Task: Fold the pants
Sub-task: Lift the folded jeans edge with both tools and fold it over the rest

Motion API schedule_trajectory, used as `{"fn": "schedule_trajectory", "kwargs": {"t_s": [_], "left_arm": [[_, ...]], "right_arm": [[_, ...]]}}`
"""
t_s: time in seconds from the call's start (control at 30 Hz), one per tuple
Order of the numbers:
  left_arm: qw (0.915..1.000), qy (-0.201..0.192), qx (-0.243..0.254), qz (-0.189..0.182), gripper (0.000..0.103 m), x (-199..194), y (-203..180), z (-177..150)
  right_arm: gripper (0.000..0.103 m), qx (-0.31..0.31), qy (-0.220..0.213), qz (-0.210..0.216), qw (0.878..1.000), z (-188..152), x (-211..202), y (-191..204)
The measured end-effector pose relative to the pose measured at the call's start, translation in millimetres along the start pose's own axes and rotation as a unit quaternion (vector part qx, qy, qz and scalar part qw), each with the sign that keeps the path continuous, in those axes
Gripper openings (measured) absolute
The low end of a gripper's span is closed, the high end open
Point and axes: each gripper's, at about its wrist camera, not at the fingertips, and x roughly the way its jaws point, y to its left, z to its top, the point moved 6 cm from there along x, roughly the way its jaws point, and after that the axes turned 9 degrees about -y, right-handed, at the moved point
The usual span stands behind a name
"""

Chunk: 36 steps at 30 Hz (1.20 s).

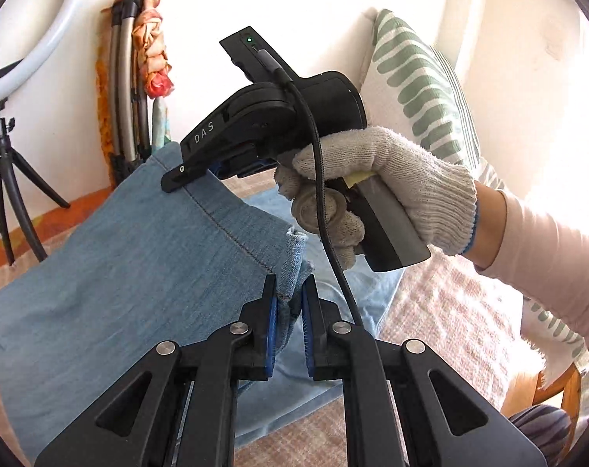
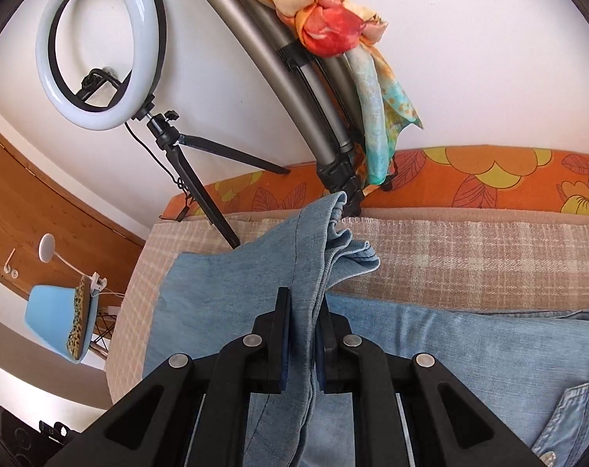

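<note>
Light blue denim pants (image 1: 130, 264) hang lifted above a checked blanket. My left gripper (image 1: 290, 292) is shut on one corner of the leg hem. My right gripper (image 2: 304, 311) is shut on the bunched hem edge of the pants (image 2: 232, 295). In the left wrist view the right gripper (image 1: 193, 173) shows ahead, held by a gloved hand (image 1: 391, 183), pinching the far corner so the fabric spans between both grippers. The waist part of the pants (image 2: 489, 350) lies flat on the blanket.
The checked blanket (image 2: 469, 257) covers a bed with an orange floral edge (image 2: 489, 179). A ring light on a small tripod (image 2: 99, 46) and a folded tripod with a scarf (image 2: 325, 78) stand by the wall. A striped pillow (image 1: 419, 85) lies right.
</note>
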Motion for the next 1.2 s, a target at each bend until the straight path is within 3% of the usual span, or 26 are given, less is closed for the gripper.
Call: {"fn": "schedule_trajectory", "kwargs": {"t_s": [0.2,0.43,1.2], "left_arm": [[0.9991,-0.028,0.018,-0.027,0.01,8,-35,25],[0.9974,-0.027,0.033,-0.059,0.01,23,-70,28],[0.9901,0.013,0.07,-0.121,0.01,115,-151,16]], "right_arm": [[0.008,-0.017,-0.027,-0.032,0.999,13,-52,-4],[0.008,0.001,-0.044,-0.066,0.997,14,-100,-45],[0.008,0.052,-0.048,-0.125,0.99,-18,-151,-180]]}}
